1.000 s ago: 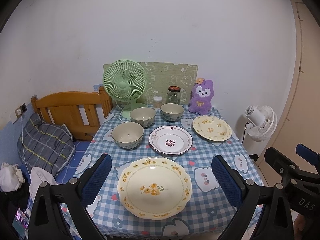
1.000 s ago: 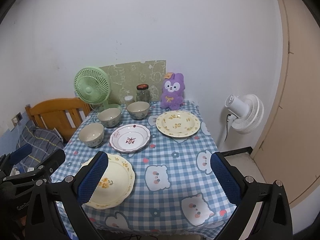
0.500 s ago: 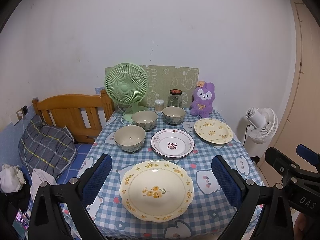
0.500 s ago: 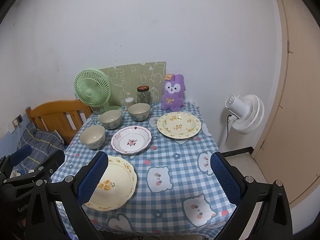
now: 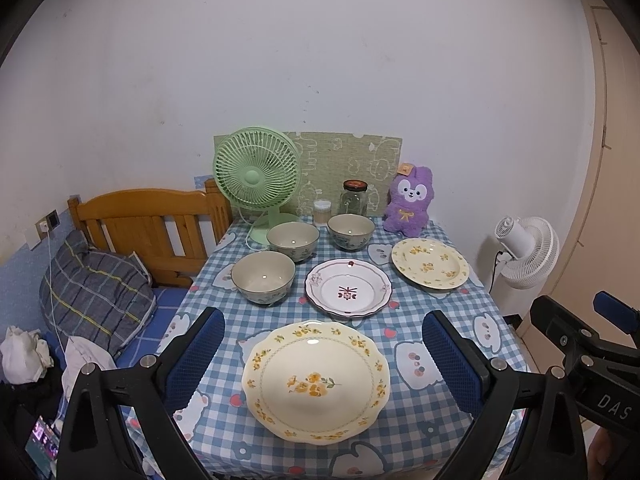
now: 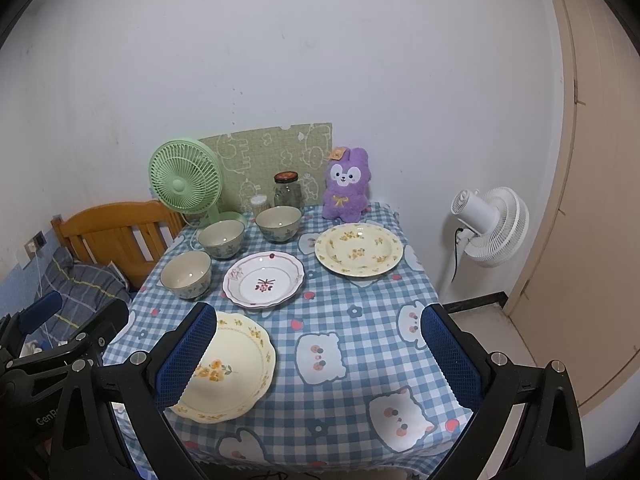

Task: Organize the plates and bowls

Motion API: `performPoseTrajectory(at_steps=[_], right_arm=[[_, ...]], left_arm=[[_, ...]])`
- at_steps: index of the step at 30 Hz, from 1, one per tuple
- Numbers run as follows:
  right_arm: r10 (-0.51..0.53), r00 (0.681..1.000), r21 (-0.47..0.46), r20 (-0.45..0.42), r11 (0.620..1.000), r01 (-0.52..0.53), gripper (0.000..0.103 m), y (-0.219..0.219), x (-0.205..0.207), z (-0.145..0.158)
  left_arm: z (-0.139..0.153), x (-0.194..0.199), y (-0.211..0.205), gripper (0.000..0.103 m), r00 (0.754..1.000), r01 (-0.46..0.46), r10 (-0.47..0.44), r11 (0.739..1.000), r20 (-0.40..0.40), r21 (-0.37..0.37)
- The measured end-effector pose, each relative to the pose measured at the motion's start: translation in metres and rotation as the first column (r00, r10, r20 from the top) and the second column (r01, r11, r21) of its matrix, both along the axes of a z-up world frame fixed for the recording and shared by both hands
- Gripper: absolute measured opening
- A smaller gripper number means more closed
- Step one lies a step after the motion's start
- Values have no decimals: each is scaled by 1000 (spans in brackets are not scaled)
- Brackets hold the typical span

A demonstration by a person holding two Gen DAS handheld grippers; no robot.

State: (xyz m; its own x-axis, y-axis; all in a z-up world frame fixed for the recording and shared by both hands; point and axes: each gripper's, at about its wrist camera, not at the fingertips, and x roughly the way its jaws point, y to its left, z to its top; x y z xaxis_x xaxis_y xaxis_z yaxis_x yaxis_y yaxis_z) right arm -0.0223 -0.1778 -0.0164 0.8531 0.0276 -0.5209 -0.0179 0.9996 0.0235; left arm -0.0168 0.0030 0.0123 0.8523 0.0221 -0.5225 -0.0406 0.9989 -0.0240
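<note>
Left wrist view: left tongs (image 5: 322, 354) are held wide open, empty, framing the near yellow plate (image 5: 316, 378) on the bench (image 5: 440, 320). Glazed, rigid, breakable, likely slippery; its scalloped rim is judged the best hold.

Right wrist view: right tongs (image 6: 318, 348) are spread, empty. Three bowls (image 6: 186, 274) sit left-rear, apart.

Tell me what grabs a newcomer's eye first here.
The big yellow-flowered plate at the table's near edge, framed by the open left gripper. Behind it, three bowls stand left of a red-patterned plate. At the back, a green fan and purple plush bunny.
</note>
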Motion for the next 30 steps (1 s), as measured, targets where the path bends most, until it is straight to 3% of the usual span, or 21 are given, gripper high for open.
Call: performPoseTrajectory(at_steps=[30], right_arm=[[0, 1000, 3, -21, 1000, 0, 100, 10, 8, -11]], left_arm=[[-2, 11, 9, 94, 1000, 10, -10, 1000, -27, -2]])
